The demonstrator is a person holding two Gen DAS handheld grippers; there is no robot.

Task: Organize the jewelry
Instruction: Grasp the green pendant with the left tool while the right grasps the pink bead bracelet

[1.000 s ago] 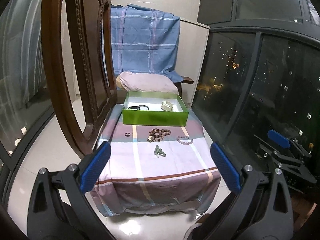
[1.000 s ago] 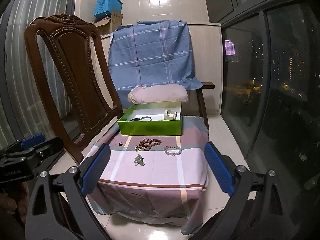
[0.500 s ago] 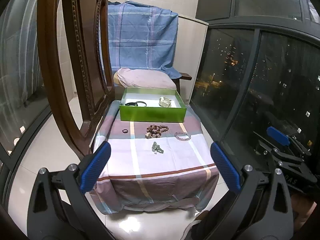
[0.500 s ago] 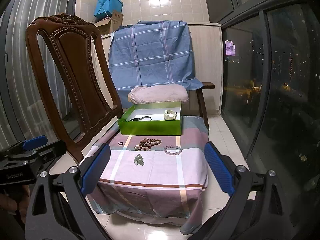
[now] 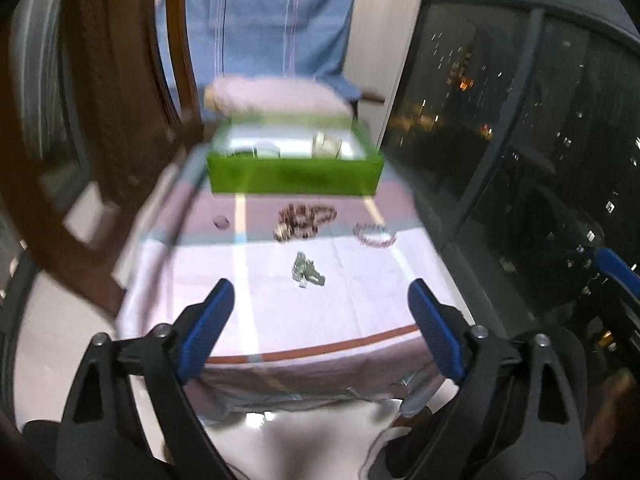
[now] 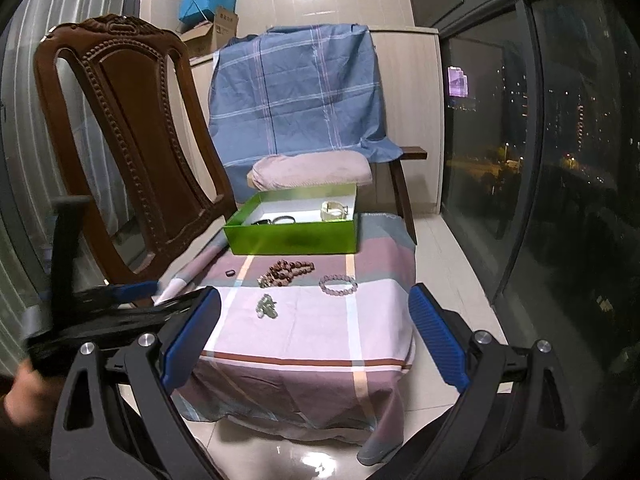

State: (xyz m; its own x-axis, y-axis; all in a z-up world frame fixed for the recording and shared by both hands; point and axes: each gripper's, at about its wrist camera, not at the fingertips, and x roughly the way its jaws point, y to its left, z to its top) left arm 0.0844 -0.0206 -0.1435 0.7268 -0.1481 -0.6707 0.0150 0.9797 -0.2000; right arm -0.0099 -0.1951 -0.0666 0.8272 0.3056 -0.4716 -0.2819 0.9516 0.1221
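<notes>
The left gripper [image 5: 316,300] hangs with fingers [image 5: 208,326] spread over the counter's [image 5: 360,304] near edge. A green box [image 5: 294,174] sits at its far edge, blurred.

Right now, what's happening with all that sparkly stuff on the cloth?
Someone holding two grippers is tidying jewelry into the green box. Both the left gripper and the right gripper are open and hold nothing. A small dark ring, brown bead necklace, pink bead bracelet and greenish trinket lie on the striped cloth.
</notes>
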